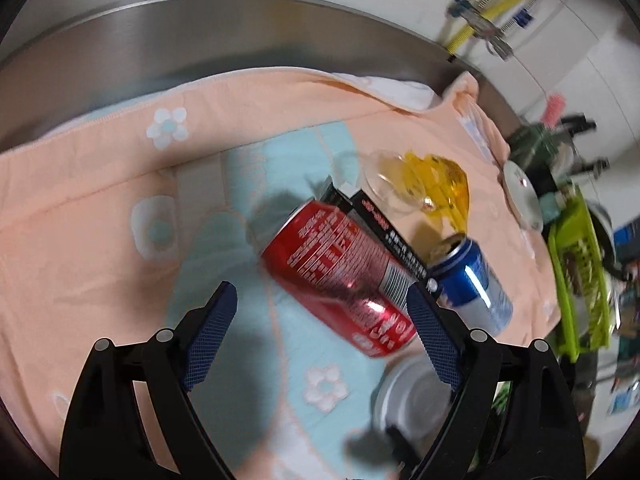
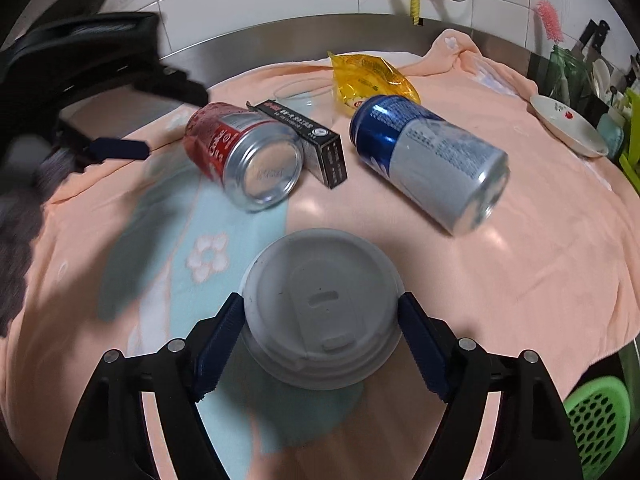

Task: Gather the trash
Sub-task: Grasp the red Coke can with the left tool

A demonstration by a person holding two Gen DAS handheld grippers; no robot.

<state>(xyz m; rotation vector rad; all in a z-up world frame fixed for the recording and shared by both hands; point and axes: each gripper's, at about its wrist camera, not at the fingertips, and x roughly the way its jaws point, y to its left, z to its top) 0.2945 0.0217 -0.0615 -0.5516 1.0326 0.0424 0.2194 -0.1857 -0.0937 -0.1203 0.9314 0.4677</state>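
Note:
A red can [image 1: 340, 276] lies on its side on the peach towel [image 1: 80, 200]. My left gripper [image 1: 322, 296] stands open around its near end, and the pads are clear of it. Behind the can lie a black box [image 1: 384, 232], a blue can [image 1: 472, 280], a yellow wrapper [image 1: 436, 188] and a clear plastic lid [image 1: 386, 184]. In the right wrist view a white-lidded cup [image 2: 320, 312] stands upright between the fingers of my right gripper [image 2: 320, 306], both pads against its rim. The red can [image 2: 244, 156], the box [image 2: 308, 136] and the blue can [image 2: 428, 160] lie beyond it.
A white dish [image 2: 568, 124] sits at the towel's right edge beside a lime-green rack [image 1: 580, 272]. A green basket [image 2: 600, 412] stands low at the right. A steel upstand [image 1: 200, 40] and a tiled wall with pipes close off the back.

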